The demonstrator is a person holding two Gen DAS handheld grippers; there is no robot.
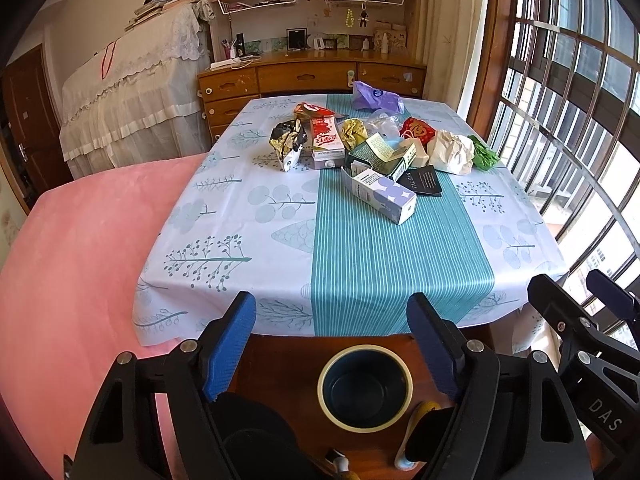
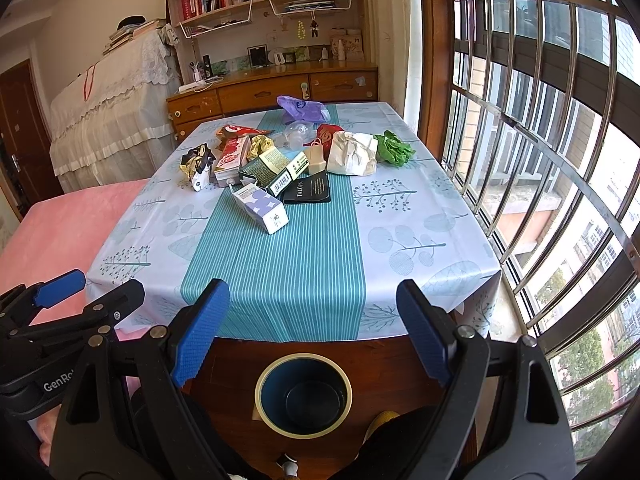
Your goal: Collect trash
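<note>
A heap of trash lies at the far middle of the table: a white and purple carton (image 1: 380, 194) (image 2: 260, 206), a red milk carton (image 1: 326, 140) (image 2: 231, 156), a green box (image 1: 380, 154) (image 2: 272, 170), crumpled white paper (image 1: 452, 152) (image 2: 354, 154), green paper (image 1: 484, 154) (image 2: 394, 148), a purple bag (image 1: 376, 96) (image 2: 302, 109) and a gold wrapper (image 1: 288, 140) (image 2: 196, 162). A dark bin with a cream rim (image 1: 365, 388) (image 2: 303, 394) stands on the floor below the table's near edge. My left gripper (image 1: 332, 344) and right gripper (image 2: 308, 332) are open and empty, above the bin.
The table (image 1: 400, 272) (image 2: 280, 272) has a blue patterned cloth. A pink bed (image 1: 80, 260) lies at the left. A barred window (image 2: 540, 160) runs along the right. A wooden dresser (image 1: 312, 76) and bookshelves stand behind the table. The right gripper shows in the left wrist view (image 1: 580, 320).
</note>
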